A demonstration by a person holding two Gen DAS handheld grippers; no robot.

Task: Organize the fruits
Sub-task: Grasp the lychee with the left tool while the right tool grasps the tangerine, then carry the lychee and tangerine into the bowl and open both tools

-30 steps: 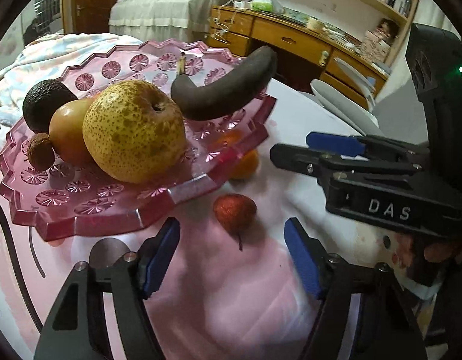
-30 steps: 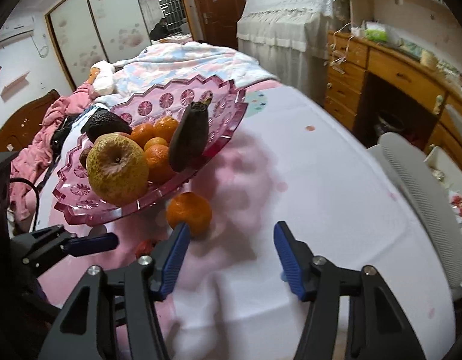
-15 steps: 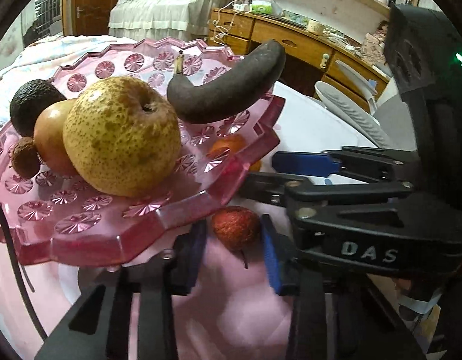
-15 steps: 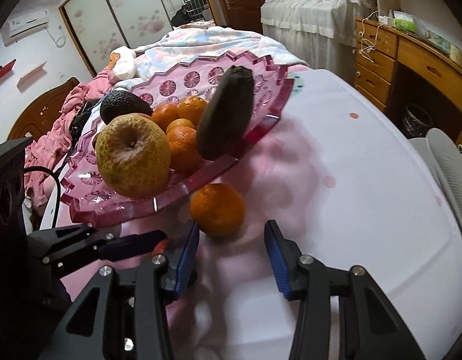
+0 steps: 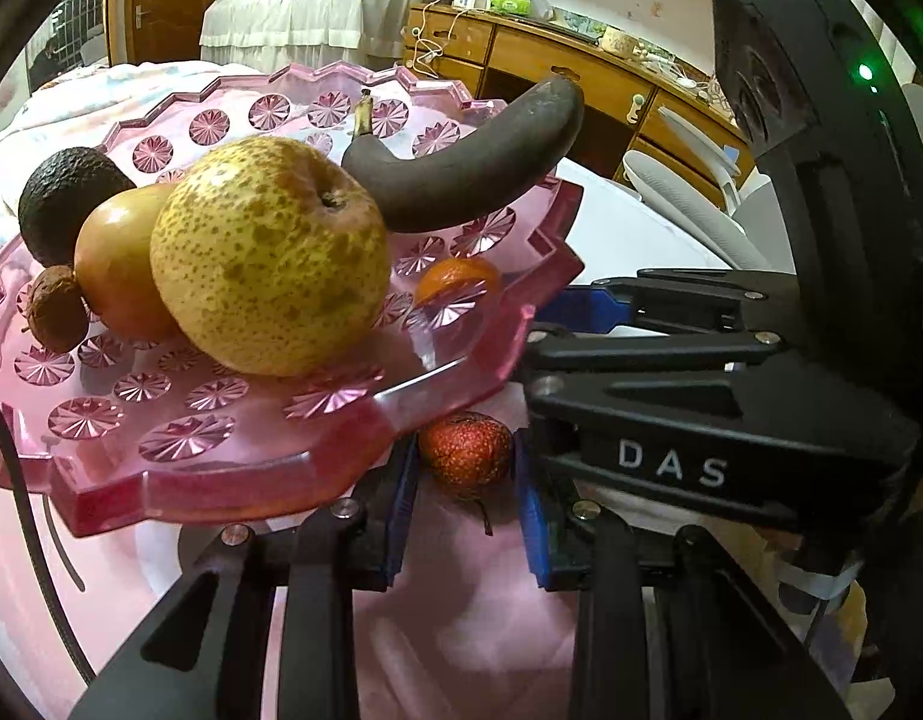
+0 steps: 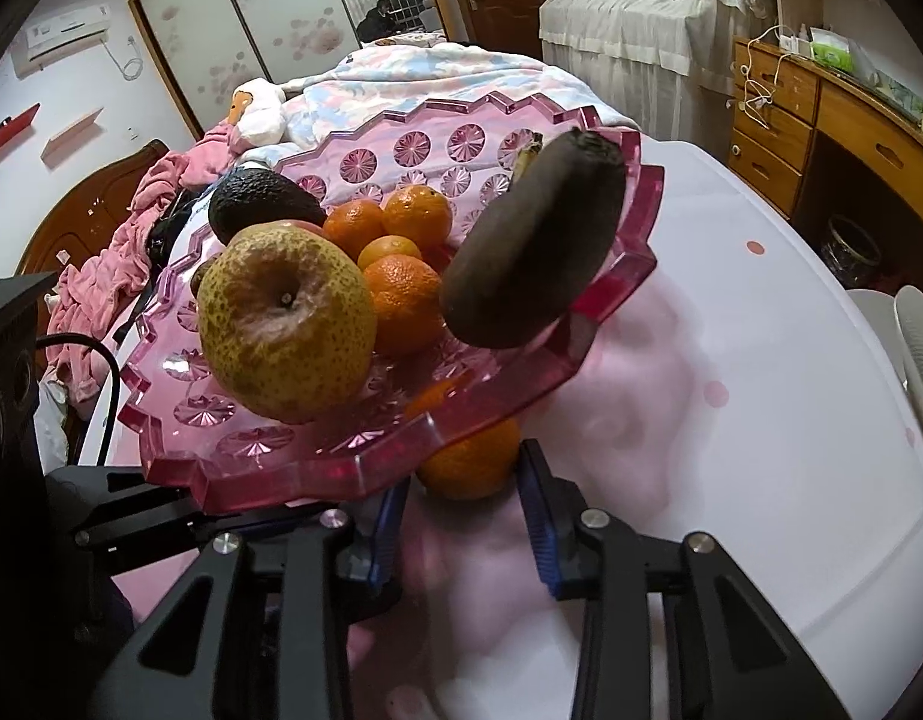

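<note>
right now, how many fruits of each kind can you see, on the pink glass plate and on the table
small orange mandarin: 5
bumpy round lychee: 2
speckled yellow pear: 1
dark green avocado: 1
blackened curved banana: 1
smooth brownish-orange round fruit: 1
total: 11 visible, more may be hidden
</note>
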